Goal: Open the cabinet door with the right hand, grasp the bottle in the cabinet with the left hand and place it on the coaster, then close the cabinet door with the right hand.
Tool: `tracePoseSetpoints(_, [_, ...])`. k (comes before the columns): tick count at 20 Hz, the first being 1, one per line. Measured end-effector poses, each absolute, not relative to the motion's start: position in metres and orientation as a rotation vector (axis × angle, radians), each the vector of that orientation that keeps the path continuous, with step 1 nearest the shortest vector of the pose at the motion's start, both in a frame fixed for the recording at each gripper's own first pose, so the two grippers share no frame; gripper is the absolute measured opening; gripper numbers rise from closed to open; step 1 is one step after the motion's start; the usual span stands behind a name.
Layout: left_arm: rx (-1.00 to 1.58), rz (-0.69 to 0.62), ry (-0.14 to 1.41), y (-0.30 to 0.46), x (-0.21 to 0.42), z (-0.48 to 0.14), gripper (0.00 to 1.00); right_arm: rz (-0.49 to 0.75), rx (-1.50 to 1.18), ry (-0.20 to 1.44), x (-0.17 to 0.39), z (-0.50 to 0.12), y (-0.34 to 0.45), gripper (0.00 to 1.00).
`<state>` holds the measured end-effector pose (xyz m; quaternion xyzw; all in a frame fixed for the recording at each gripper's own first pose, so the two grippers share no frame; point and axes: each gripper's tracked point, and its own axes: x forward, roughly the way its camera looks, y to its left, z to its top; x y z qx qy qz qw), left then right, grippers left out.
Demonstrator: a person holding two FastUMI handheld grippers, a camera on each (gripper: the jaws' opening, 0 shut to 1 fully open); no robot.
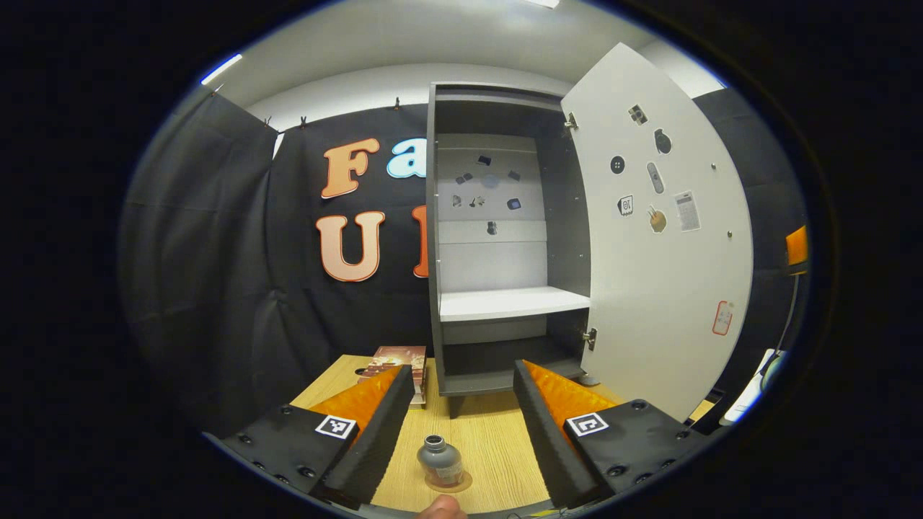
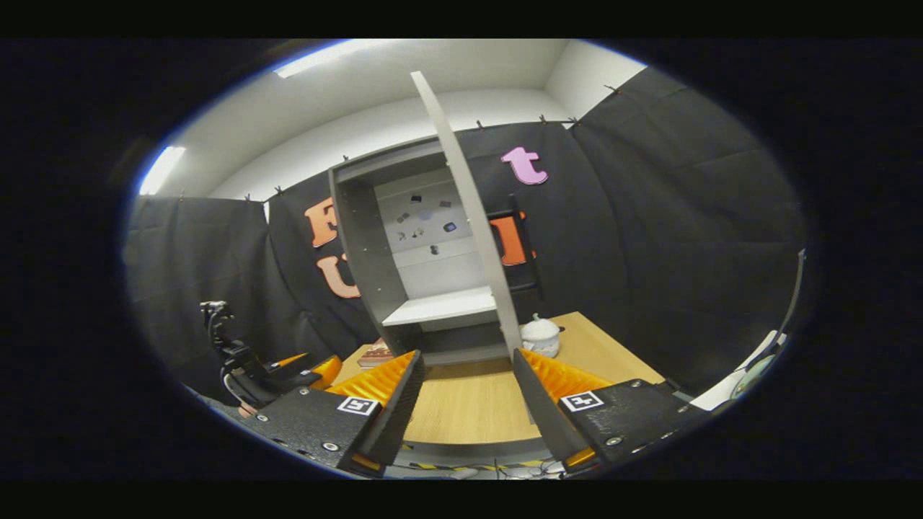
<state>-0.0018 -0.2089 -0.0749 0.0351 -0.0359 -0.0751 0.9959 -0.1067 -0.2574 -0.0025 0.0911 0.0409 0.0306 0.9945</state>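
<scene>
Left gripper view — fingers wide, bottle (image 1: 440, 460) on coaster (image 1: 448, 483) between them.

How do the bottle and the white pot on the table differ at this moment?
The bottle is grey with an open neck; the white pot has a lid with a knob. The bottle stands on a coaster at the table's near edge, in front of the cabinet; the pot sits directly on the wood behind the open door. Both stand upright, untouched by either tool.

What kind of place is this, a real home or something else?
Probably a staged recording booth, not a home: black cloth hangs as walls, and a lone cabinet stands on a wooden table with a bottle on a coaster.
</scene>
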Motion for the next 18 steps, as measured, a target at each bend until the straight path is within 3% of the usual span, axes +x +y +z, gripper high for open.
tracePoseSetpoints(8, [0.103, -0.107, -0.069, -0.193, -0.019, -0.05, 0.9, 0.055, 0.173, -0.003, -0.053, 0.028, -0.32, 0.77])
tracePoseSetpoints(18, [0.114, -0.096, -0.06, -0.196, -0.028, -0.045, 0.91, 0.098, 0.168, -0.001, -0.023, 0.017, -0.324, 0.77])
